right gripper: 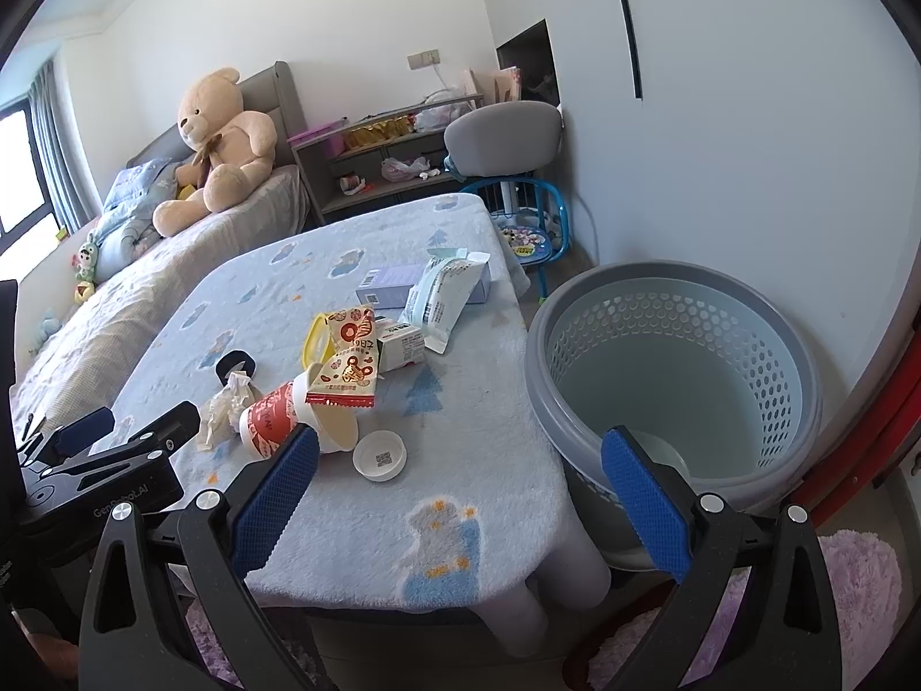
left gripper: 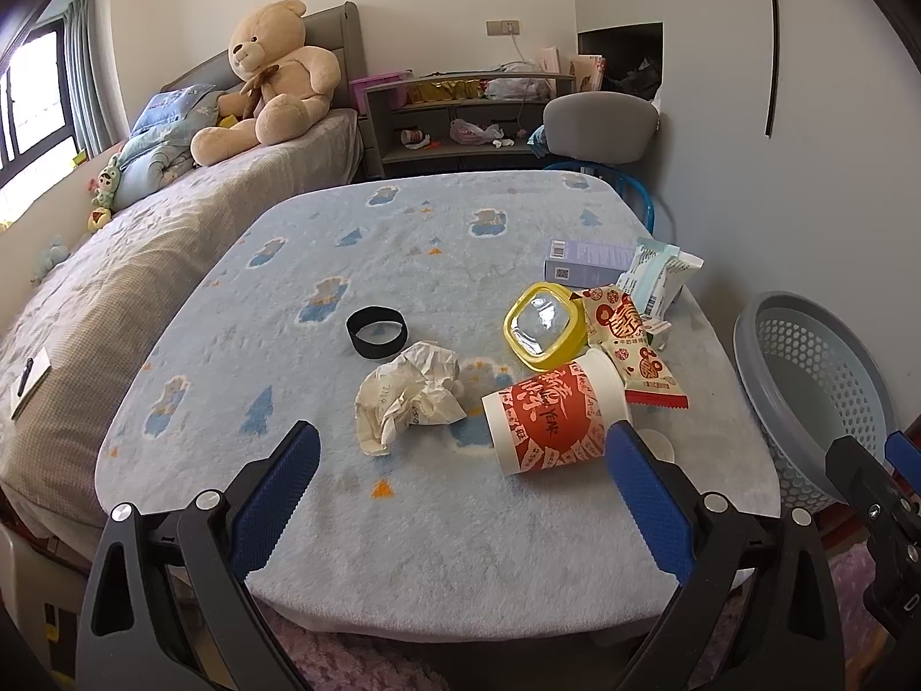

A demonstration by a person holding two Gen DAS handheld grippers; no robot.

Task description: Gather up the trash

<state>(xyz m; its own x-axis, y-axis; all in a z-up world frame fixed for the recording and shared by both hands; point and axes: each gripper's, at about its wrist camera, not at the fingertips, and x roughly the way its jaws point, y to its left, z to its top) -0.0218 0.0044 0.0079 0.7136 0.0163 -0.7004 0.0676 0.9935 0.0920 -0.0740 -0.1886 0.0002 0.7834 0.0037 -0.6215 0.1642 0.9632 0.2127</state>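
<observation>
Blanket-covered table (left gripper: 437, 564) below — left gripper (left gripper: 460, 449) and right gripper (right gripper: 460, 455) wide open, empty.

Left wrist view: near, over desk (left gripper: 437, 547) front edge, facing bed. Right wrist view: rightward, facing basket (right gripper: 673, 368). Shared: desk, basket.

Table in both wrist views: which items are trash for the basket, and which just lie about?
Trash job:
crumpled paper
paper cup
snack wrapper
white lid
grey basket

Lying about, probably:
black band
purple box
teddy bear
</observation>
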